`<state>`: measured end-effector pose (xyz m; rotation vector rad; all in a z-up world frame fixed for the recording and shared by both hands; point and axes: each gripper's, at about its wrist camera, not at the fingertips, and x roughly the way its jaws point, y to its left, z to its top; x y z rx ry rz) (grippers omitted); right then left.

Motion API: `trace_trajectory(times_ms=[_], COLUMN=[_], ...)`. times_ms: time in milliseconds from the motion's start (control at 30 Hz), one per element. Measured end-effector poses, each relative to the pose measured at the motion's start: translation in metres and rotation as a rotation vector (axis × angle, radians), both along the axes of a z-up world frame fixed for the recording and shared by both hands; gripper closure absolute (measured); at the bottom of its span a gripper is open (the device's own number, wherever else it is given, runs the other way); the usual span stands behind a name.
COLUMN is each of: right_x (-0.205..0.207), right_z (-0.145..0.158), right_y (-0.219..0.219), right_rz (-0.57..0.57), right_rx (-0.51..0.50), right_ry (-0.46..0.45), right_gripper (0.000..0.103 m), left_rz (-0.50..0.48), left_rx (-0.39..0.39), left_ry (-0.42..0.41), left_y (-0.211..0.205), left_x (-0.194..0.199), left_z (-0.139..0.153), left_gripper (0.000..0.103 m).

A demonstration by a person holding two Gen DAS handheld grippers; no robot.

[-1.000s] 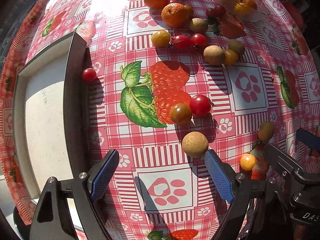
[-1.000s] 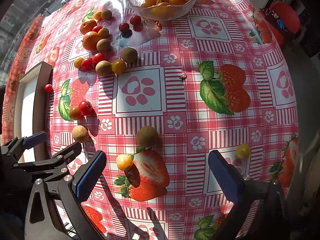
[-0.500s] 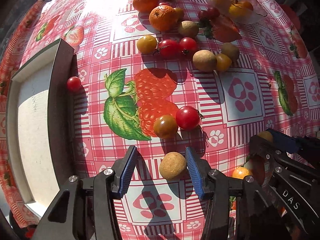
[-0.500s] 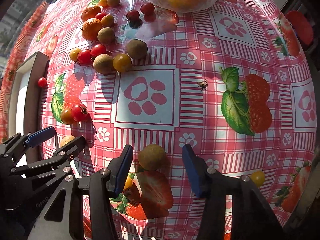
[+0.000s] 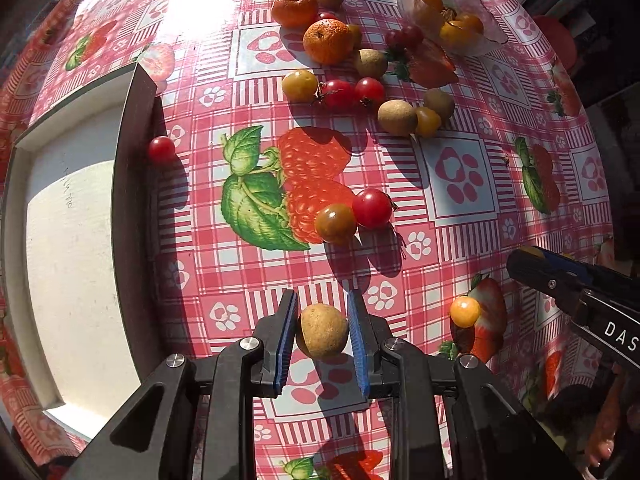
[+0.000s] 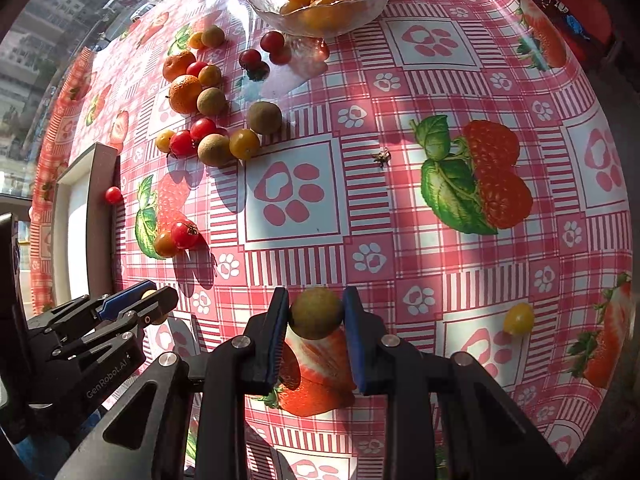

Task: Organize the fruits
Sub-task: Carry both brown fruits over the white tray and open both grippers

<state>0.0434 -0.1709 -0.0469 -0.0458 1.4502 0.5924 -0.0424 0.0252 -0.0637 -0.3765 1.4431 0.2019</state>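
While each gripper's jaws pinch a fruit, left gripper (image 5: 322, 332) tan longan (image 5: 323, 331), right gripper (image 6: 316, 320) seemingly greenish longan (image 6: 316, 312).

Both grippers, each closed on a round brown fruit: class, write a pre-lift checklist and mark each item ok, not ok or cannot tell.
1. Left gripper has the pale tan round fruit between its blue pads: ok.
2. Right gripper has the greenish-brown round fruit between its pads: ok.
3. Grip firm enough for lifting: cannot tell.
4. No neighbour trapped in either grip; the small orange-yellow tomato sits apart from the left gripper: ok.
5. The two grippers are apart from each other: ok.
6. Clear glass bowl holding orange fruits has room left: cannot tell.
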Motion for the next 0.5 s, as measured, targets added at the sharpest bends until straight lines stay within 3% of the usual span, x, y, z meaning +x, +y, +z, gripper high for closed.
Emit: trace_trajectory(times_ms=[233, 500], right_x=[-0.02, -0.055], right_z=[0.024, 0.046], right_y=[0.004, 0.065], right_rz=[0.012, 0.116], right_rx=[0.024, 0.057], right_ry=[-0.012, -0.027], right_gripper=[0.073, 0.073], left_rz=[0.0, 0.081], left_rx=[0.017, 0.03], left_ry=[-0.049, -0.069], left_y=[0.023, 0.063], left_x=[-0.03, -0.071], left_z=[0.024, 0.047], left_gripper=[0.076, 0.076])
